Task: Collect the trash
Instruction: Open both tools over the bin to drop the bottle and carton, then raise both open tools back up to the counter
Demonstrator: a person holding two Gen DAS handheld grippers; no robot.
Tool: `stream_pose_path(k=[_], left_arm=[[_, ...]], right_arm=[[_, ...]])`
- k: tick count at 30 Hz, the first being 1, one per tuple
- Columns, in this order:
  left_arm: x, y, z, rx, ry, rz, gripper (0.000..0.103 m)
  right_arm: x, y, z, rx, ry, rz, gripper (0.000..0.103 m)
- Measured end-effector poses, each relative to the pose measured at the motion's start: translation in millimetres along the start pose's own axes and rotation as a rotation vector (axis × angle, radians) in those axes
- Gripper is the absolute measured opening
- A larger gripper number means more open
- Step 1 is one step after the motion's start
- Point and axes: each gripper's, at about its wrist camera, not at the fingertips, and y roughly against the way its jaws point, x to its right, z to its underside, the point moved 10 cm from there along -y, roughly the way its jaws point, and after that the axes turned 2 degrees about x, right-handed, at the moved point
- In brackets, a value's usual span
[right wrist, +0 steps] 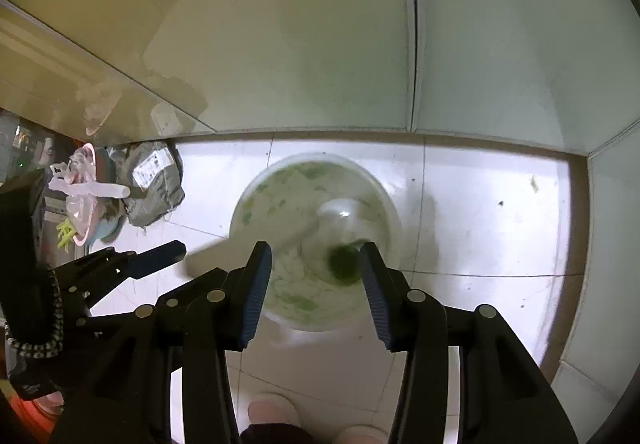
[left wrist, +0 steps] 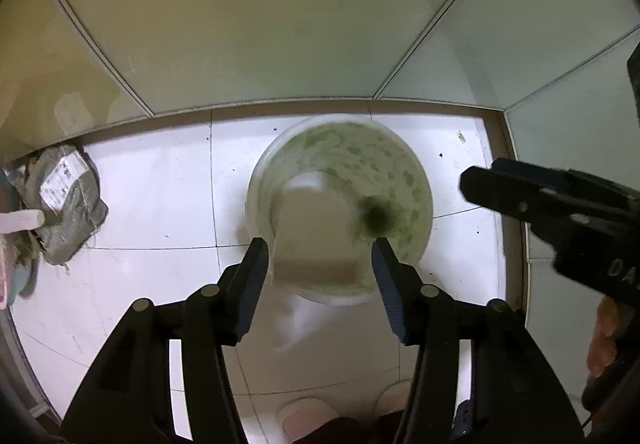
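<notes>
White letters "DA" on right gripper [left wrist: 560,212]; parcel [left wrist: 72,204] label illegible

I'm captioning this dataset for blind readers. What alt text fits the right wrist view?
A clear plastic cup smeared with green residue lies on the white tiled floor between the open right gripper fingers. The left gripper and a grey parcel bag sit to the left.

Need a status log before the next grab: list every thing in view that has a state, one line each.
Clear plastic cup with green residue: on the white floor tiles, mouth open, blurred, unheld.
Crumpled grey parcel bag with white label: lying against the wall, untouched.
Pink bin lined with a plastic bag: open, holding trash.
Left tongs: open, over the cup.
Right tongs: open, over the cup.
</notes>
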Motion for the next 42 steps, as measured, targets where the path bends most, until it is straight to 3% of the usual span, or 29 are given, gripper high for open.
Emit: stream_pose_path(k=[6, 13, 18, 26, 34, 36, 38, 40, 42], left_arm=[[6.7, 48.9, -11.5, 0.008, 0.022, -0.003, 0.057], [30.3, 176.8, -36.9, 0.062, 0.024, -0.01, 0.057], [50.8, 292.1, -62.4, 0.136, 0.014, -0.005, 0.057], [85.5, 479.4, -104.8, 0.312, -0.033, 0.011, 0.057], [114.6, 634.7, -135.0, 0.536, -0.133, 0.046, 0.057], [119.2, 668.9, -138.9, 0.593, -0.147, 0.06, 0.062], [124.0, 695.1, -141.4, 0.651, -0.16, 0.069, 0.066], [128.1, 723.7, -143.3, 0.711, -0.185, 0.069, 0.071], [132.0, 744.2, -144.3, 0.752, -0.205, 0.071, 0.084]], right_arm=[[-3.9, 51.1, -11.9, 0.019, 0.009, 0.029, 0.043], [-32.7, 161.0, -34.4, 0.056, 0.005, 0.036, 0.043], [-65.5, 259.0, -55.0, 0.114, 0.005, 0.036, 0.043], [-106.3, 410.0, -81.4, 0.24, -0.016, 0.047, 0.044], [-140.0, 540.7, -95.5, 0.455, -0.024, 0.115, 0.045], [-149.3, 572.1, -96.6, 0.522, -0.015, 0.152, 0.046], [-154.7, 596.3, -100.1, 0.571, -0.007, 0.17, 0.049], [-164.9, 621.7, -101.0, 0.637, 0.004, 0.196, 0.062], [-170.1, 644.5, -103.9, 0.701, 0.015, 0.224, 0.07]])
